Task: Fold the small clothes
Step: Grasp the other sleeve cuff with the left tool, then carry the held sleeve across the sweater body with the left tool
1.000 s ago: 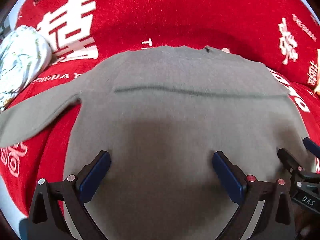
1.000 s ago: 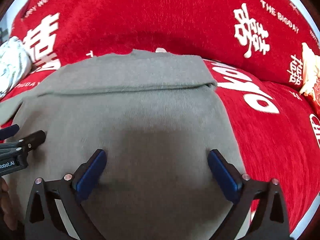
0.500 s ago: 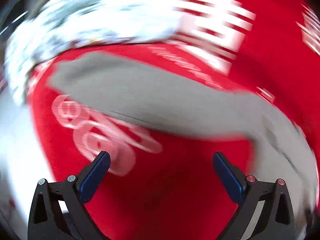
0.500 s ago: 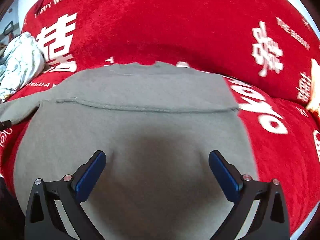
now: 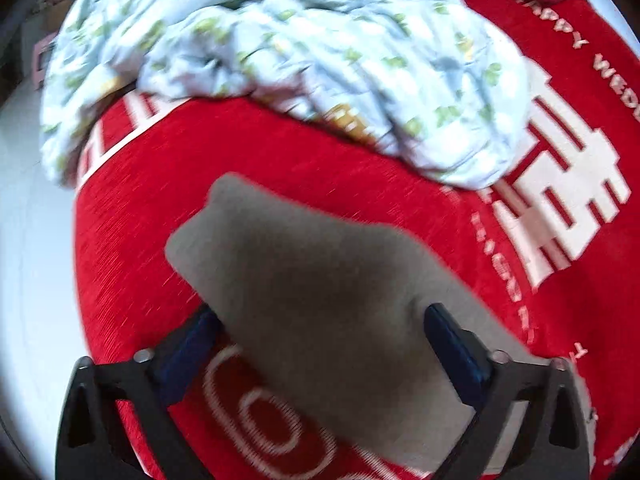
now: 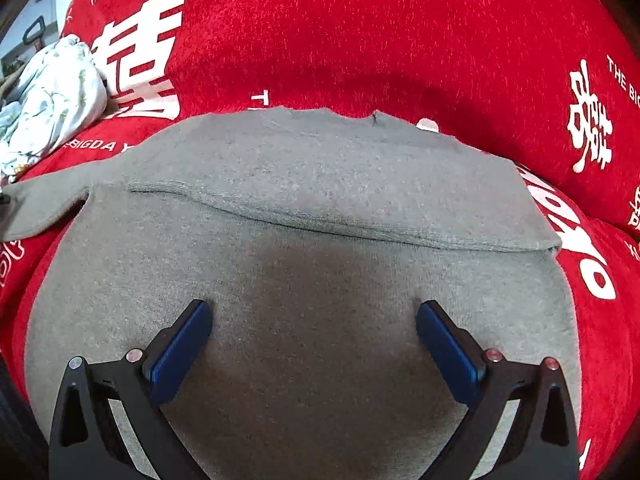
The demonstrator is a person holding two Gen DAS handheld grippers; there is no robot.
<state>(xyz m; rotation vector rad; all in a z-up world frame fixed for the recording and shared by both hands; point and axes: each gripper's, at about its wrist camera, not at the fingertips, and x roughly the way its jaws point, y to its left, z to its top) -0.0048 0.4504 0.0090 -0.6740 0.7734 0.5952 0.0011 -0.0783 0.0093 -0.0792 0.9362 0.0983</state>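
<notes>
A grey knit sweater (image 6: pixel 320 200) lies flat on the red blanket (image 6: pixel 360 40), its right sleeve folded across the chest. Its left sleeve (image 5: pixel 304 280) stretches out over the blanket toward the floral cloth. My left gripper (image 5: pixel 320 332) hangs over that sleeve near its cuff end, and its jaws are closing with the sleeve between the blue pads (image 5: pixel 452 344). The sleeve's edge overlaps the left pad's tip. In the right wrist view my right gripper (image 6: pixel 312 328) stands open just above the sweater's body, with nothing gripped. The same sleeve (image 6: pixel 44 208) shows at that view's left edge.
A crumpled pale floral cloth (image 5: pixel 280 60) lies just beyond the sleeve's end and shows again (image 6: pixel 52 96) at the far left. The red blanket (image 5: pixel 280 152) carries white characters and lettering. Its edge drops to a white surface (image 5: pixel 32 280) on the left.
My left gripper swung left off the sweater's body, rolled, and now sits over the outstretched sleeve with narrower jaws. My right gripper drifted left and is now centred over the sweater's body.
</notes>
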